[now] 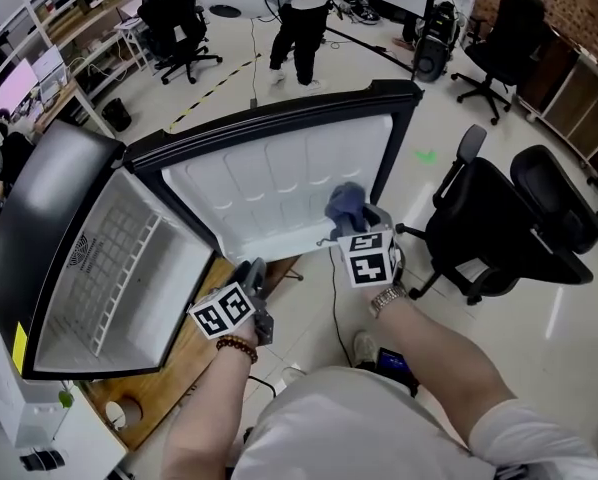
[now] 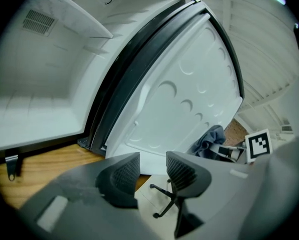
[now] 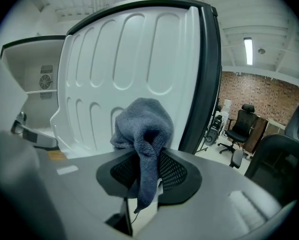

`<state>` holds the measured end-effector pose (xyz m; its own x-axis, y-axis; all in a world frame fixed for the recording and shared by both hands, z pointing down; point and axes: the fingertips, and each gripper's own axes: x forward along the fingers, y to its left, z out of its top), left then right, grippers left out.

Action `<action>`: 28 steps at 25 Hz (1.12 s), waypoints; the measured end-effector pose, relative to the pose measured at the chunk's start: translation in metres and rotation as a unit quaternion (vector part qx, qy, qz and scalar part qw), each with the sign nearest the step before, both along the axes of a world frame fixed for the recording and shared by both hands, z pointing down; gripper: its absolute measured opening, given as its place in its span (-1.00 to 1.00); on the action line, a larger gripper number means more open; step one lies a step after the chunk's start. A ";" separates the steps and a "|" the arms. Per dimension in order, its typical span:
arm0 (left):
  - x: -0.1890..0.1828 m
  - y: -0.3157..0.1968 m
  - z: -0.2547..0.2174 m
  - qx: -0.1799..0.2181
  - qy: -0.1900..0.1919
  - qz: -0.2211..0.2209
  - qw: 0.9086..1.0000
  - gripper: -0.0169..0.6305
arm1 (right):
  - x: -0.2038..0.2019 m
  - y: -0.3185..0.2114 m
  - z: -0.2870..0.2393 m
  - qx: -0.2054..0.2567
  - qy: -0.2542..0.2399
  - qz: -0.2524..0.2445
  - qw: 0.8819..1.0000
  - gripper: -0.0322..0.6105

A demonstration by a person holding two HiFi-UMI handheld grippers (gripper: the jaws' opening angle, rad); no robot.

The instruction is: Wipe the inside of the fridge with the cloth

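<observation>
Fridge point(image 1: 39, 218): small, dark-shelled, with a white inside point(image 2: 34, 84). It stood open at 9 o'clock in the head view, with a wire shelf showing within.
Door point(image 1: 279, 183): swung wide, it filled the middle of the head view towards 12 o'clock. Its white moulded lining faced the person and a black edge ran round it. It took up most of the left gripper view point(image 2: 189, 94) and the right gripper view point(image 3: 129, 69).
Chair point(image 1: 499, 218): black office chair on the floor point(image 1: 449, 118) at 3 o'clock, just past the door's free edge.
Desk point(image 1: 174, 363): wooden top under the fridge, showing at 7 o'clock; its bare wood point(image 2: 44, 164) lay below the fridge's mouth in the left gripper view.
Person point(image 1: 301, 13): stood on the floor at 12 o'clock, well behind the door, seen only from the waist down.
Right tool point(image 1: 354, 218): held at 5 o'clock of the door, pointing at the lining. Its jaws point(image 3: 147, 169) were pinched on the cloth.
Left tool point(image 1: 254, 273): held at 6 o'clock, near the door's lower corner and over the desk edge. Its jaws point(image 2: 152, 171) were spread with nothing between them; only floor and a chair base showed through the gap.
Cloth point(image 1: 347, 203): grey-blue and bunched, it stood up out of the right tool's pads with a tail hanging below them point(image 3: 144, 129). It was close before the door lining at its 4 o'clock part, and whether it touched could not be told. It appeared at 4 o'clock in the left gripper view point(image 2: 209, 140).
</observation>
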<state>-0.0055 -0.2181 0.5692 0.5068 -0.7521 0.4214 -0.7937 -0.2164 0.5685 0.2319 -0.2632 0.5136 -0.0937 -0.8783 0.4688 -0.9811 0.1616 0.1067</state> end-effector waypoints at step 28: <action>-0.015 -0.023 0.020 -0.061 0.201 -0.085 0.974 -0.43 | -0.034 0.054 -0.024 0.021 0.003 -0.079 0.997 -0.59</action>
<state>-0.0204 -0.2414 0.5890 0.5212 -0.7968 0.3058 -0.5200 -0.0124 0.8541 0.1975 -0.2089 0.4891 -0.2296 -0.8718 0.4327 -0.9431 0.3091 0.1223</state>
